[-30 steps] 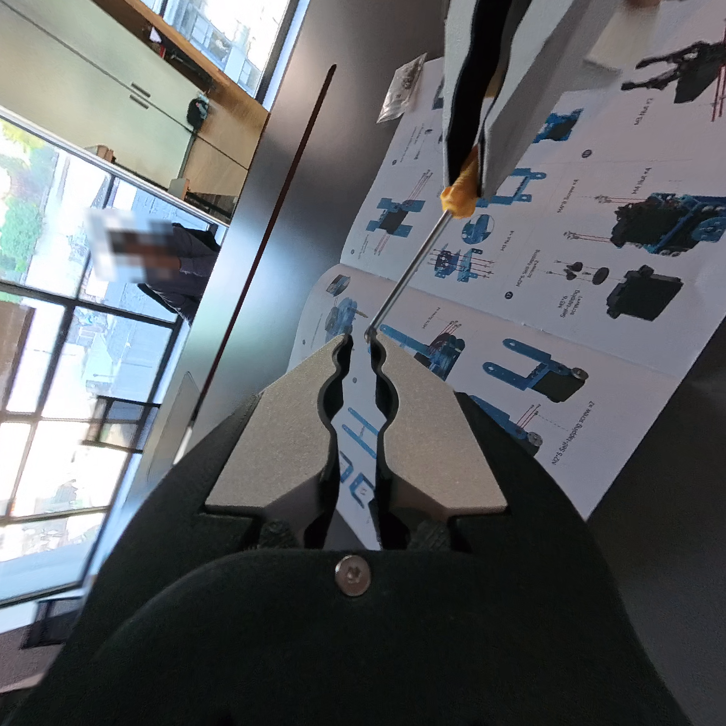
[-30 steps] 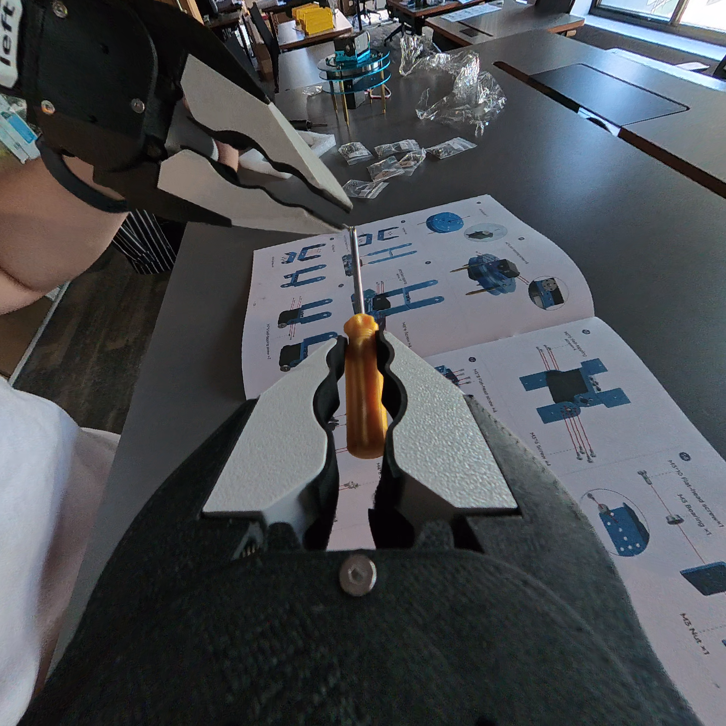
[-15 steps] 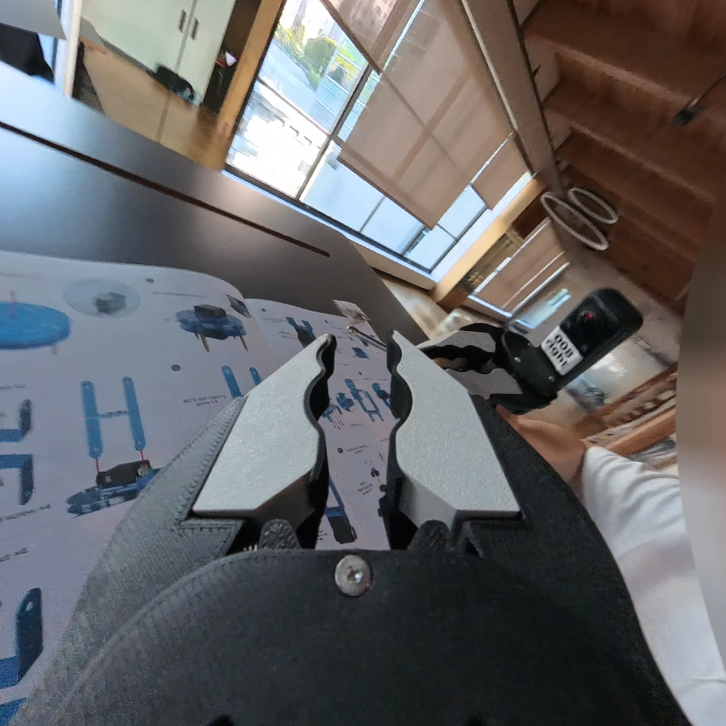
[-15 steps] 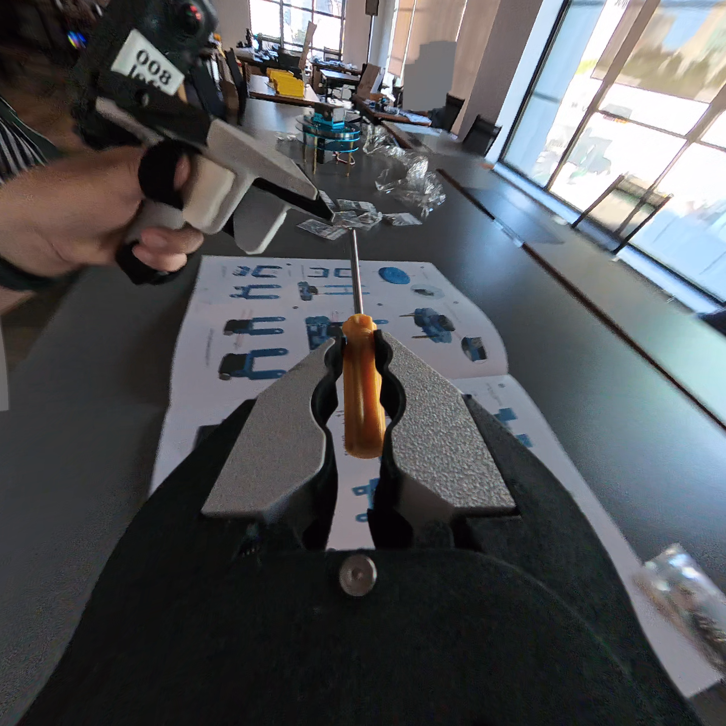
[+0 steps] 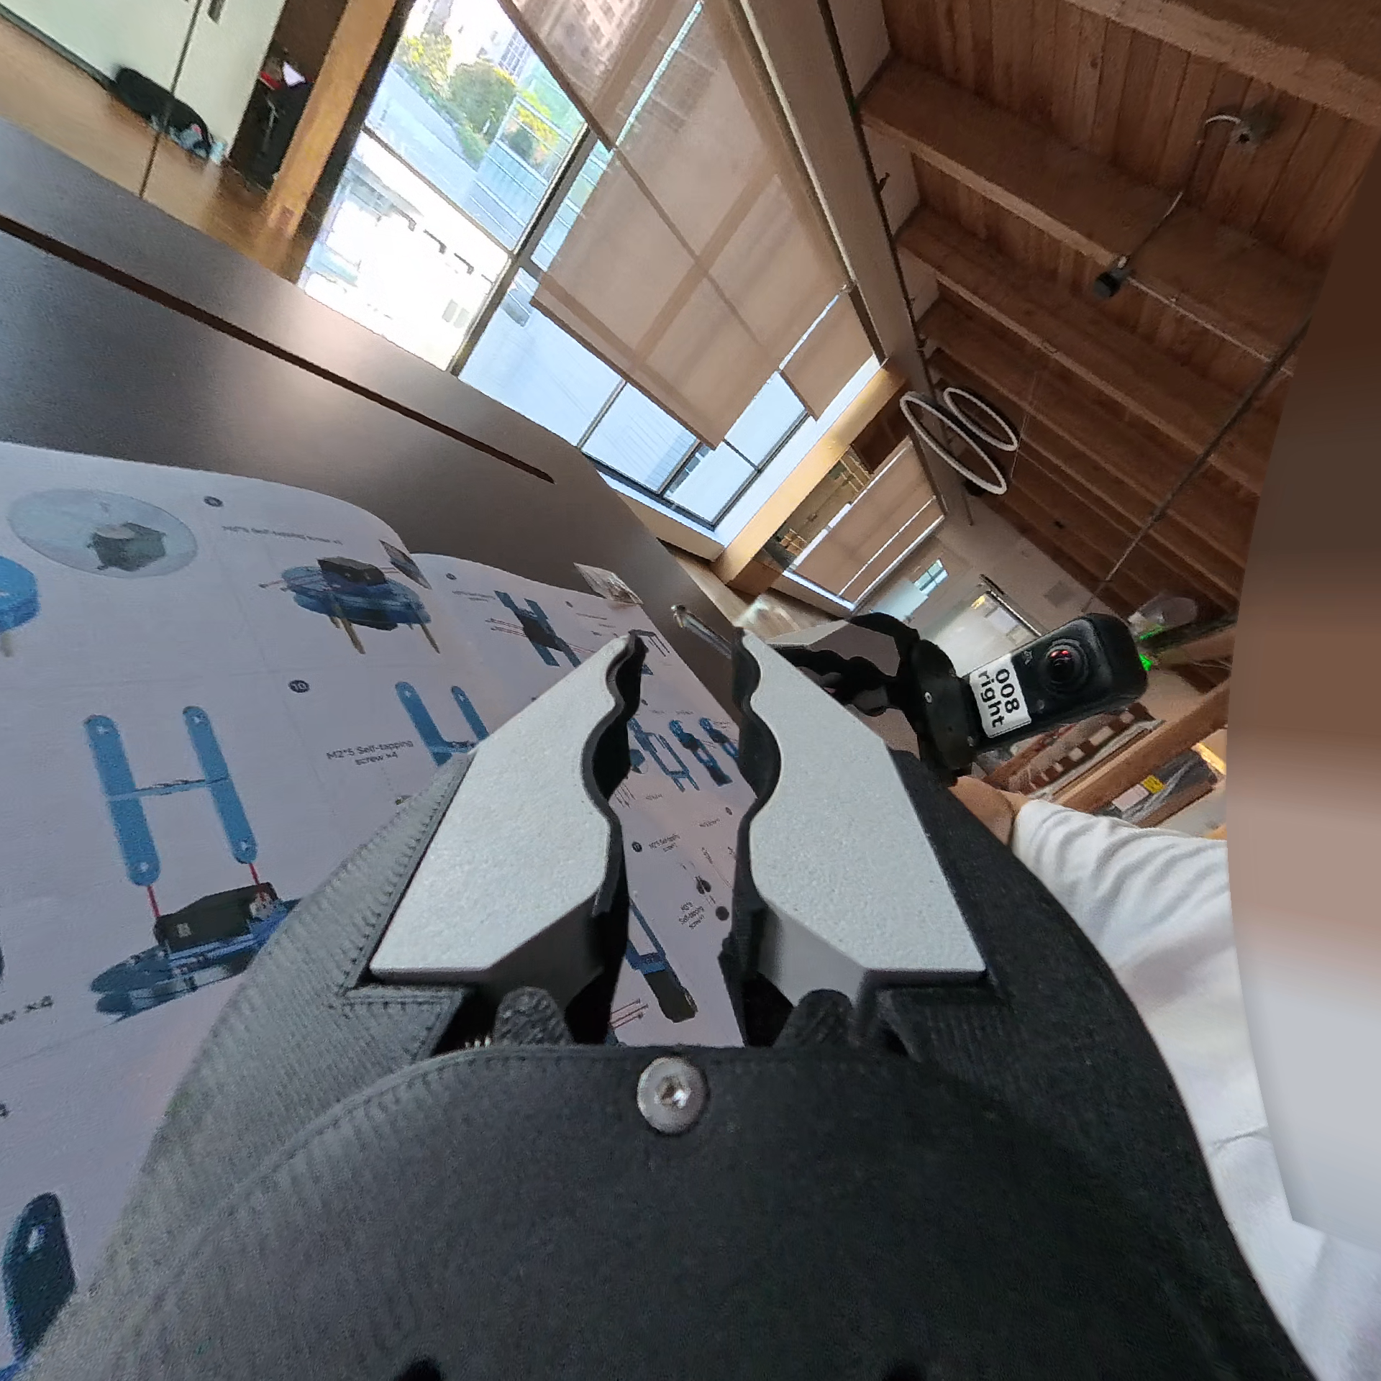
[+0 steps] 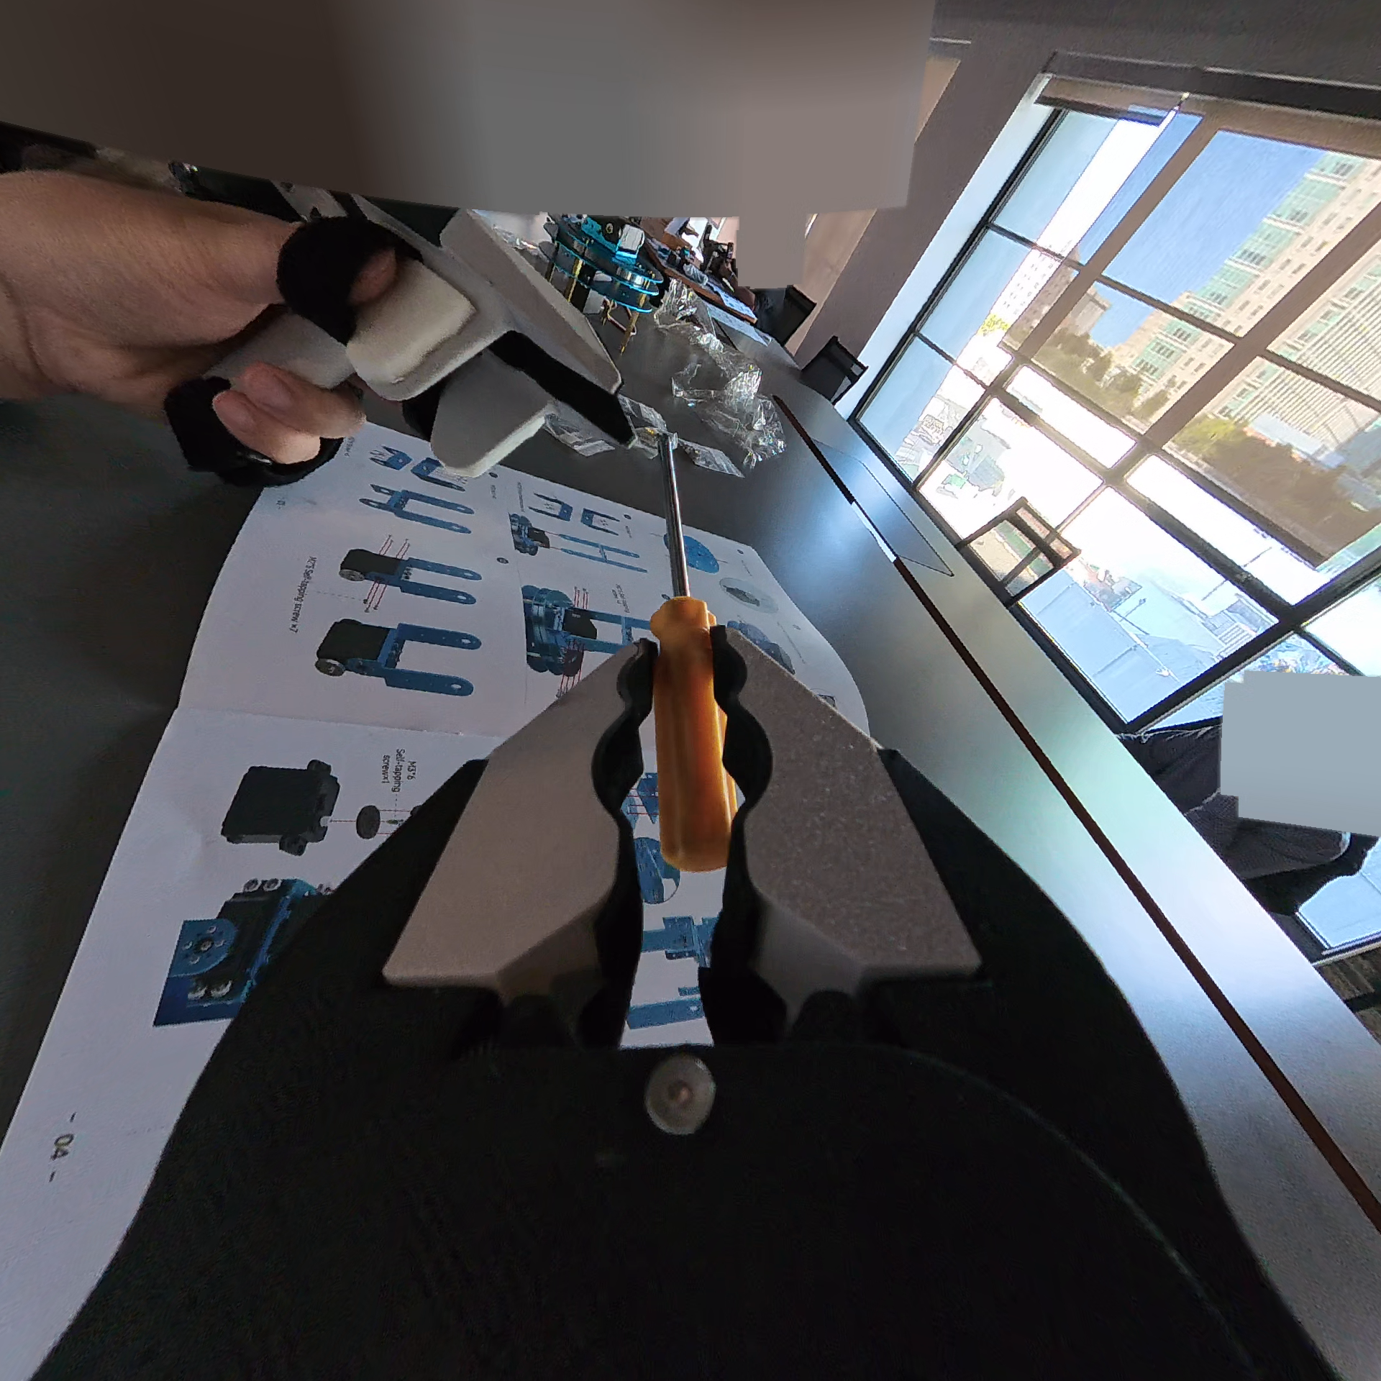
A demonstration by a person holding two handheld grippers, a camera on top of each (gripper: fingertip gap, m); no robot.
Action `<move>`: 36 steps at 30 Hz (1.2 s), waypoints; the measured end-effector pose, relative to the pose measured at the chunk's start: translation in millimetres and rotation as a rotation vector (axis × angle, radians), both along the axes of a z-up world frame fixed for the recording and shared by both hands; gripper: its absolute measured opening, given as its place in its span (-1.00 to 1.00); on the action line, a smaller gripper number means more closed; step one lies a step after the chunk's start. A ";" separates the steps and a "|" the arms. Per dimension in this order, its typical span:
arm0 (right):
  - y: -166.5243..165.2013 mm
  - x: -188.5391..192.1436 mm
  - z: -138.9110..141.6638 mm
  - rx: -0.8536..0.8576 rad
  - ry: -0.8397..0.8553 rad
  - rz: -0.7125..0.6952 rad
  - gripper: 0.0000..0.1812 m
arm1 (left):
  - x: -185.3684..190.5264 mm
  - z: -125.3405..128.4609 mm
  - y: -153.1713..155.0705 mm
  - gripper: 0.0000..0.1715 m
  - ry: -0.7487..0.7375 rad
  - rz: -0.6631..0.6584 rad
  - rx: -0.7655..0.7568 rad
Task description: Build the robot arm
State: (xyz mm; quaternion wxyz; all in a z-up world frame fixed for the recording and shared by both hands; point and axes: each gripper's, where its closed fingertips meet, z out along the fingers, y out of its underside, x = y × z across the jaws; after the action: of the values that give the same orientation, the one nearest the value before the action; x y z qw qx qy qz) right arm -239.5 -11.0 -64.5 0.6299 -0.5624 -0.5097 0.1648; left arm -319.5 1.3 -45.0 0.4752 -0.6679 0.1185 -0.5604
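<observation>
Shown left to right: one hand (image 6: pixel 142 329) gripping the left gripper (image 6: pixel 631 441), one open instruction booklet (image 6: pixel 418 672), one orange-handled screwdriver (image 6: pixel 691 740), one right gripper (image 6: pixel 684 646), and a dark table (image 6: pixel 934 635) bearing several clear bags of small parts (image 6: pixel 717 396) and a blue round-decked model (image 6: pixel 605 261). The right gripper's fingers are closed on the screwdriver's handle, shaft pointing forward above the booklet, its tip at the left gripper's fingertips. The left gripper (image 5: pixel 687 650), seen from its own camera, stands parted by a narrow gap with nothing between its fingers; the screwdriver tip (image 5: pixel 691 624) lies just beyond them.

Compared with a second ago, both grippers are tilted upward, the left gripper's gap is wider, and the shaft tip is no longer at its fingertip gap but just past it.

Only the left wrist view shows the wooden ceiling (image 5: pixel 1083 224), the right gripper's camera (image 5: pixel 1076 672) and a white sleeve (image 5: pixel 1121 897); only the right wrist view shows the handle, the hand and the bags.
</observation>
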 end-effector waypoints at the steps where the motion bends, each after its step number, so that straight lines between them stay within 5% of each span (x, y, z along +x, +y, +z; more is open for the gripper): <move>1: -0.2 -0.3 -0.1 0.000 0.000 0.002 -0.85 | -0.5 -0.1 0.2 -0.77 0.007 0.010 0.009; 14: -5.7 -2.6 0.2 -0.016 0.002 0.028 -0.85 | 3.1 -9.8 3.9 -0.81 0.239 0.116 0.148; 25: -5.8 -2.7 -2.4 -0.026 -0.011 0.031 -0.85 | 4.3 -9.5 0.7 -0.97 0.289 0.141 0.203; 36: -5.1 -2.1 -2.8 -0.047 -0.005 0.036 -0.85 | -1.8 -9.7 4.1 -0.87 0.305 0.169 0.211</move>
State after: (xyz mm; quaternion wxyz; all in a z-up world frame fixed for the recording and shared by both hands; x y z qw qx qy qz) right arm -241.6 -16.1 -67.3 0.6123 -0.5682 -0.5170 0.1867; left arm -321.3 5.3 -54.7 0.5645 -0.6990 0.1905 -0.3954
